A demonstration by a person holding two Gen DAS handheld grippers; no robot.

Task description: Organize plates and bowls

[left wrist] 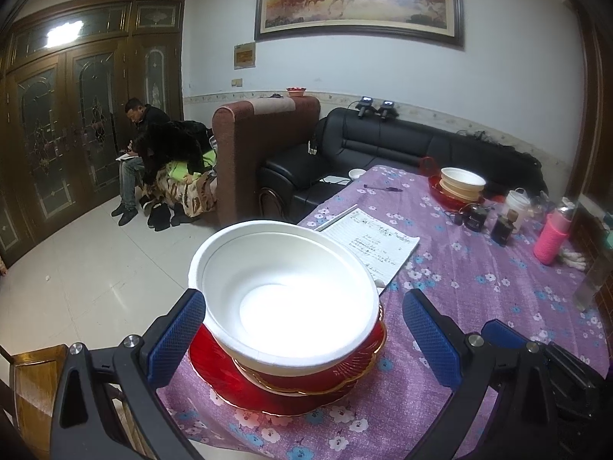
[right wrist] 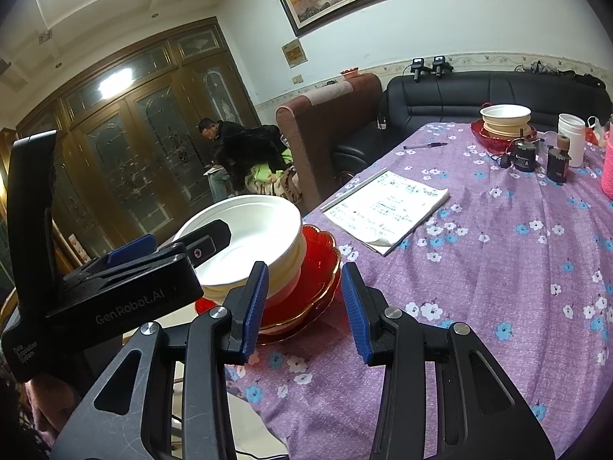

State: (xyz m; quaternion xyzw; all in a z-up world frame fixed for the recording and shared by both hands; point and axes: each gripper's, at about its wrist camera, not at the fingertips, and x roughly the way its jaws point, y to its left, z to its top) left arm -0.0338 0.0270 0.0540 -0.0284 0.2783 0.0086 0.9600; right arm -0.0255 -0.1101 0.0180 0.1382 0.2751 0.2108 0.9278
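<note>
Left gripper [left wrist: 302, 329]: jaws wide apart, straddling white foam bowl [left wrist: 285, 295], left pad just beside bowl wall, right pad well clear; no grasp. Right gripper [right wrist: 302, 306]: jaws parted, nothing between pads, rim of red plate [right wrist: 322, 287] just ahead. White bowl tops near stack: cream bowl [right wrist: 287, 280] beneath, then red plates, on purple floral tablecloth [left wrist: 479, 299] at table edge. Open notebook [left wrist: 377, 243] beyond stack. Second bowl stack [left wrist: 461, 184] at far end, near jars and pink bottle [left wrist: 551, 239].

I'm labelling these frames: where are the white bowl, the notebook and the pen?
white bowl [left wrist: 283, 291]: left wrist view, inner wall.
notebook [right wrist: 387, 207]: right wrist view, open page.
pen [right wrist: 424, 146]: right wrist view, barrel.
</note>
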